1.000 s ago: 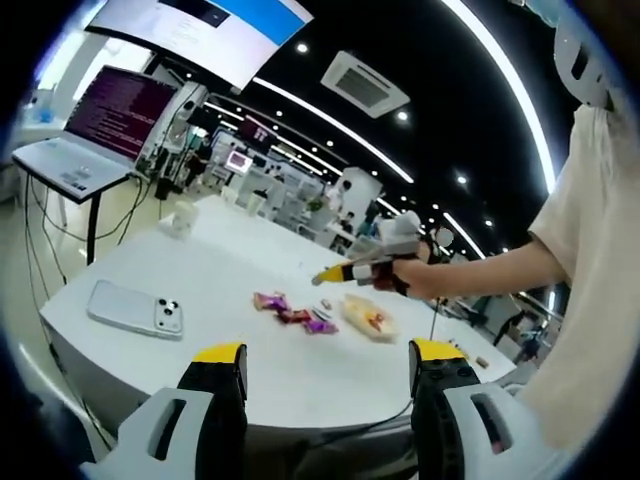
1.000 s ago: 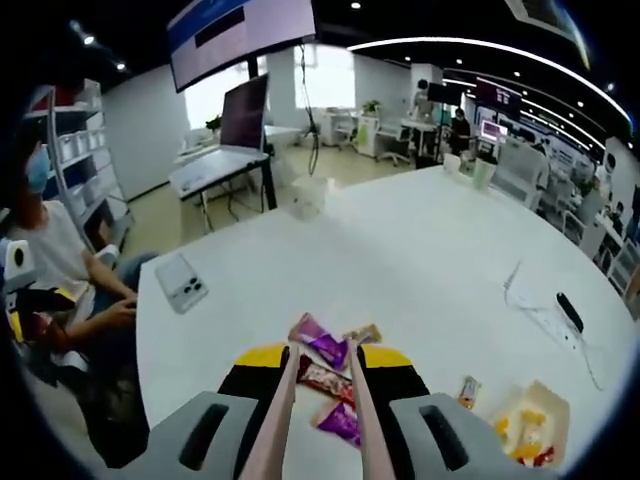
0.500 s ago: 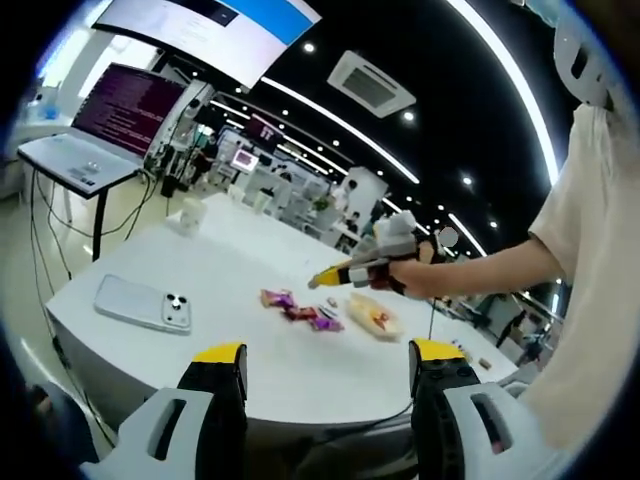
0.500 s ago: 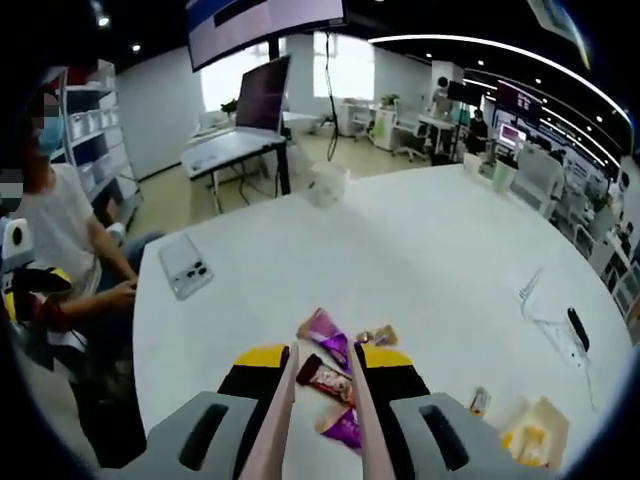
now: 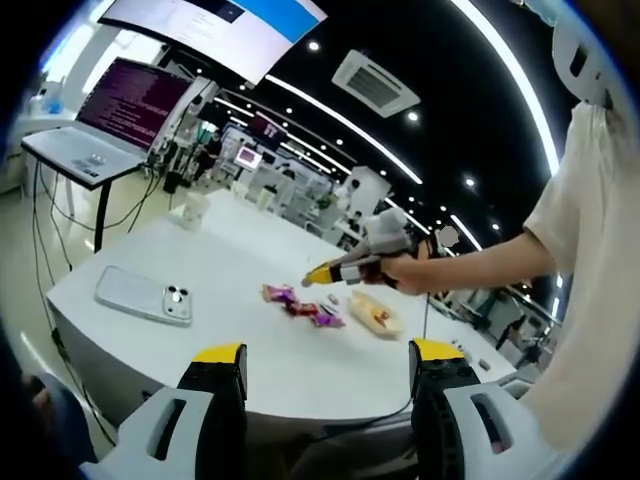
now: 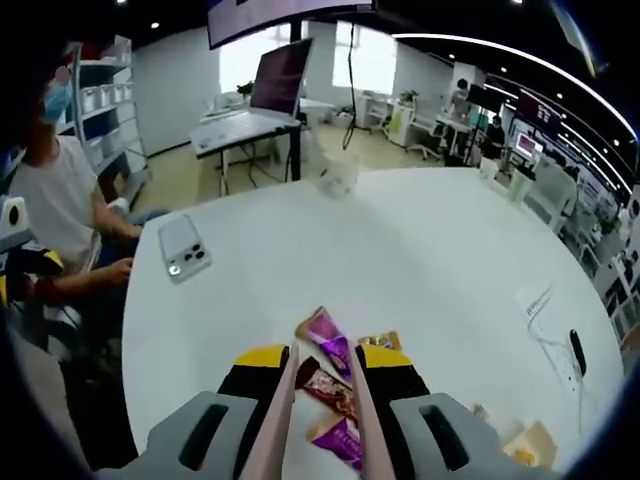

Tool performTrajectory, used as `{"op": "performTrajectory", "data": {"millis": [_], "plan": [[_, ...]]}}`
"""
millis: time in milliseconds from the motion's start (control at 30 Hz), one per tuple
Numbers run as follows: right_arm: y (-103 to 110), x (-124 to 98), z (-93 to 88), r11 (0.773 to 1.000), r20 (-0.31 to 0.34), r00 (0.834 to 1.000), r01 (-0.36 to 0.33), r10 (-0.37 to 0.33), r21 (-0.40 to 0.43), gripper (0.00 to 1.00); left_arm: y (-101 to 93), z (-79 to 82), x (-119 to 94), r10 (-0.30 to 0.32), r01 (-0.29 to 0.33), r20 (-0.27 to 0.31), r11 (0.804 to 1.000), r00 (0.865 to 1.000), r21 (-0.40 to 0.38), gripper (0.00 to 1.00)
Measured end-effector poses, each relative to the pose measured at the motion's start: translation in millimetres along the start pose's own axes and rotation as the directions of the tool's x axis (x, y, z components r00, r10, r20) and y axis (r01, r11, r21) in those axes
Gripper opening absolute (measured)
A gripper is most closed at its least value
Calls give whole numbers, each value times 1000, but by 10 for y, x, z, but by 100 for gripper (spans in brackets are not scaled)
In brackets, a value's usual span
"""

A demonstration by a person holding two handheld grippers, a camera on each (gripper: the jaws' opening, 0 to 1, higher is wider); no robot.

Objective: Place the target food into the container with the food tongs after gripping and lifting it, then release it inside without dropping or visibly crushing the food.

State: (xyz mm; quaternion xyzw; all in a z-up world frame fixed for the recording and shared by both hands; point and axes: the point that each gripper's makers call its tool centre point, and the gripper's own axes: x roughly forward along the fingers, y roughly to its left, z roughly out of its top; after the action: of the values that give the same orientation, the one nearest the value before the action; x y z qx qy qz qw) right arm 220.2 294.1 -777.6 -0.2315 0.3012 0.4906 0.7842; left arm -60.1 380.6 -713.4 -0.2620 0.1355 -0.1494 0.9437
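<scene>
A large office with strip lights in a dark ceiling and rows of desks surrounds a round white table. In the right gripper view, the right gripper hangs above the table's near part, its yellow-tipped jaws closed on a pair of pale food tongs whose two arms run forward between them with a narrow gap left at the tips. Just ahead of the tong tips lies a purple-wrapped candy, with a small gold-wrapped one beside it to the right; a dark red wrapped bar lies between the tong arms, and another purple candy lies lower down, between the arms as well. The container, a pale tray, sits off to the lower right of the gripper, well apart from the candies. A phone lies face down far to the upper left, near a seated person. In the left gripper view, the left gripper stands with its jaws wide apart and nothing between them, held back from the table edge; beyond it the candies and the tray lie on the table, with the other gripper poised above them in the person's hand.
</scene>
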Motion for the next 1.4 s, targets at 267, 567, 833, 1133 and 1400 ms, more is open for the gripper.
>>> {"op": "performTrajectory", "data": {"millis": [267, 567, 833, 1133, 1400], "plan": [[12, 95, -28, 1000, -17, 1000, -16, 16, -26, 26, 13, -45, -10, 11, -11, -5, 1000, 1000, -10, 65], [24, 146, -6, 998, -27, 999, -40, 38, -51, 26, 28, -77, 0, 23, -24, -6, 999, 1000, -23, 65], [30, 186, -49, 998, -33, 998, -47, 46, -47, 26, -39, -151, 64, 7, -7, -25, 1000, 1000, -29, 65], [38, 270, -71, 996, -47, 997, -59, 56, -71, 26, -18, -178, 77, 6, -7, -31, 999, 1000, -40, 65], [31, 322, -61, 984, -81, 994, -82, 70, -158, 27, 9, -243, 33, 14, -17, -51, 998, 999, -56, 66]]}}
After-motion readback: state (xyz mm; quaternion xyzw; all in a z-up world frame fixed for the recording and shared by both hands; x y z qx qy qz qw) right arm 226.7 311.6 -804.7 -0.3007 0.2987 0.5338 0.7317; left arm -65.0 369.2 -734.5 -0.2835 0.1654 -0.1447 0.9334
